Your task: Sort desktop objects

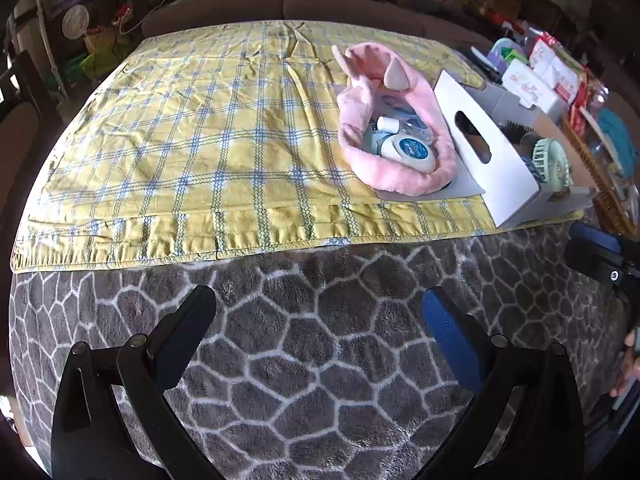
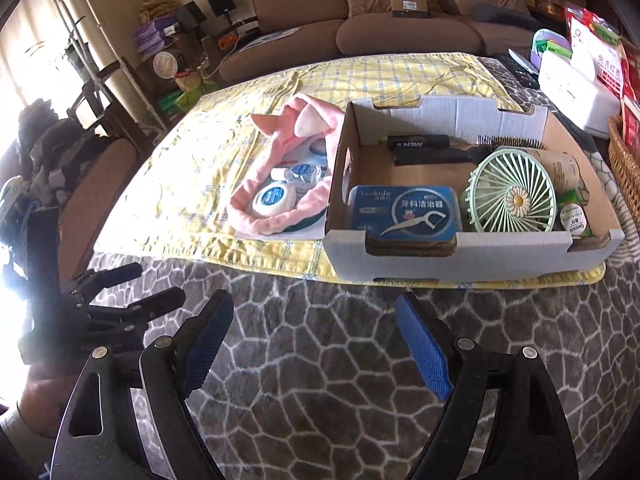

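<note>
My left gripper (image 1: 320, 312) hovers open over the grey pebble-pattern blanket (image 1: 328, 376), with nothing between its fingers. My right gripper (image 2: 316, 304) is open too, empty, over the same blanket. On the yellow plaid cloth (image 1: 192, 132) lies a pink plush pouch (image 1: 400, 178) (image 2: 256, 222) holding a white round container (image 2: 274, 198) and small bottles. Beside it stands a white cardboard box (image 2: 472, 256) (image 1: 488, 160) with a blue floss-pick case (image 2: 404, 212), a green fan (image 2: 512, 200) and a black hairbrush (image 2: 508, 144). Both grippers are well short of the cloth's near edge.
A wicker basket (image 2: 624, 168), a white tissue box (image 2: 576, 88), remotes (image 2: 516, 66) and red packages crowd the right side. A brown sofa (image 2: 400, 20) runs along the back. The left gripper (image 2: 120, 292) shows at the left of the right wrist view.
</note>
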A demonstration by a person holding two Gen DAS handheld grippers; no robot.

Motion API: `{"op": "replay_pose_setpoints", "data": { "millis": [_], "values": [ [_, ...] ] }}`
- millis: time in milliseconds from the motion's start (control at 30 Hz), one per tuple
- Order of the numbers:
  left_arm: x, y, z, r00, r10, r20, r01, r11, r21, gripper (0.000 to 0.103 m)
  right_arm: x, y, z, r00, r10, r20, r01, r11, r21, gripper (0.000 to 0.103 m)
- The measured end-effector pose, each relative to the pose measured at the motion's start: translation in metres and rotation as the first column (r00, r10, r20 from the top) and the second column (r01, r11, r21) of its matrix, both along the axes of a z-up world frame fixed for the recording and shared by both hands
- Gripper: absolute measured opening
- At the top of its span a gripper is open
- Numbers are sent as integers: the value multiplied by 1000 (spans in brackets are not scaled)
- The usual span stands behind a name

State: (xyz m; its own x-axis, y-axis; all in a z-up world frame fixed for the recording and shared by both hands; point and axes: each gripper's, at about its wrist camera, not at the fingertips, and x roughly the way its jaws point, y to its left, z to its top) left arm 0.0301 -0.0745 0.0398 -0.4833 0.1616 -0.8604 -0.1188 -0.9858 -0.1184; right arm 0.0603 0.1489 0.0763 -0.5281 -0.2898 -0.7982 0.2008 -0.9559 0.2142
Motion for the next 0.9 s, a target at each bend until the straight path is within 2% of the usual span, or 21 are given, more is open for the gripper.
{"op": "replay_pose_setpoints", "data": {
  "millis": [100,267,433,567,667,767,900],
  "values": [
    [1,3,-6,1000,21,-18,-20,1000,4,103,-5,0,-21,999,-32,0,32,999,24,85],
    [-6,18,-18,999,37,-27,-38,998,-45,103,-15,11,-46,995,-102,1,101,994,42,85],
    [-15,26,-26,999,42,-27,-44,996,-78,103,-20,14,-47,993,-112,-26,113,991,64,87],
    [-16,29,-29,998,39,-49,-44,994,-100,103,-19,14,-52,991,-119,-65,123,991,57,98],
    [-14,29,-30,996,47,-69,-54,993,-102,103,-20,6,-56,992,-102,-76,110,988,108,103],
    [-15,30,-30,995,59,-76,-66,993,-102,103,-22,-1,-57,993,-94,-73,105,981,164,103],
    [-17,29,-31,995,68,-74,-75,992,-102,103,-20,14,-55,984,-161,-82,171,974,147,103]
  ]
}}
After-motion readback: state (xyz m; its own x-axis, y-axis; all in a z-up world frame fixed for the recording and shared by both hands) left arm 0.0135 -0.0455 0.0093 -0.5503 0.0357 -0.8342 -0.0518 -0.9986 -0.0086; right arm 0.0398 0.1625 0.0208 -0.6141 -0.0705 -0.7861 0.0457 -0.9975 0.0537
